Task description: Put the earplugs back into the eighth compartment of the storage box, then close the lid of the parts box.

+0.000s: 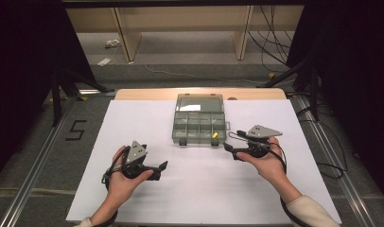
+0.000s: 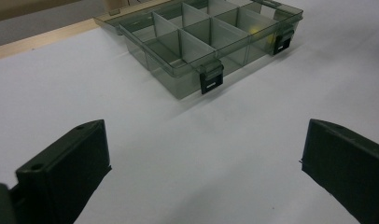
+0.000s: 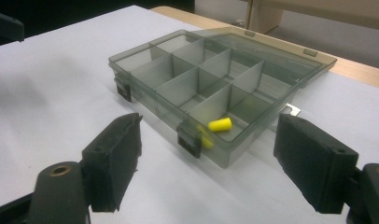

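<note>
Organiser box [image 1: 198, 122], smoky clear plastic with its lid folded open behind it, sits at the far middle of the white sheet [image 1: 133, 123] on the table, and we see both hands resting low on the near side: the left hand [image 1: 121, 177] holds the left gripper [image 1: 161, 166] pointing right, the right hand [image 1: 266, 158] holds the right gripper [image 1: 228, 147] pointing left, just beside the box's front right corner. From the right gripper view we make out a yellow earplug [image 3: 220, 124] in the near right compartment, a mere yellow speck from above. Each gripper view shows its own jaws spread wide apart, holding nothing.
</note>
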Tool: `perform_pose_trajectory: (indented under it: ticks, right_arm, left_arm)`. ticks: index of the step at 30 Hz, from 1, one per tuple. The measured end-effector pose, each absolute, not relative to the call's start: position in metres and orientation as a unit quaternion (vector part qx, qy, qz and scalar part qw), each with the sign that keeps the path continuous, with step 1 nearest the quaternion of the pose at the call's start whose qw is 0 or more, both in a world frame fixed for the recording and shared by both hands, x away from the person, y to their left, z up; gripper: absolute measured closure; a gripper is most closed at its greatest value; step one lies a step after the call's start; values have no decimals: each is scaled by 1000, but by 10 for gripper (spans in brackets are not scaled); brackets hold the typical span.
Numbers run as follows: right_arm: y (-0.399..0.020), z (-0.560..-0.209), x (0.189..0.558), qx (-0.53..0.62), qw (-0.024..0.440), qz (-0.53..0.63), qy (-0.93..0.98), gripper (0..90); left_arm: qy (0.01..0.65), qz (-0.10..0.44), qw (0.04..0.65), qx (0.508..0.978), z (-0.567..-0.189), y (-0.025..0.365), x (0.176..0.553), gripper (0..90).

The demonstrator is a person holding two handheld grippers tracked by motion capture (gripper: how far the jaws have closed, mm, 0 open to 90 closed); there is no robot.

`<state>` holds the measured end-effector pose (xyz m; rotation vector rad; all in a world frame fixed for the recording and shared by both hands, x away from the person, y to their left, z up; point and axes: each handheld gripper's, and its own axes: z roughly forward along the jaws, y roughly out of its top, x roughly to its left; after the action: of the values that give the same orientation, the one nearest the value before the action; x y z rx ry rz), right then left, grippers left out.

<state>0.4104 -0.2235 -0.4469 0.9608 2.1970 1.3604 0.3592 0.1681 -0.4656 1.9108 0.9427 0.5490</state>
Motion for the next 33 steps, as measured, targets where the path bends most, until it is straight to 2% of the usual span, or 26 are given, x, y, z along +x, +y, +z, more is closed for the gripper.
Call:
perform_pose_trajectory:
  ticks: [12,33]
  right_arm:
    - [-221,-442,405,333,192,495,779,241]
    - [-233,-451,364,312,191,507,781,243]
  left_arm:
    - [384,223,454,773,-466,169,359,4]
    - [392,230,449,769,-466,172,362,5]
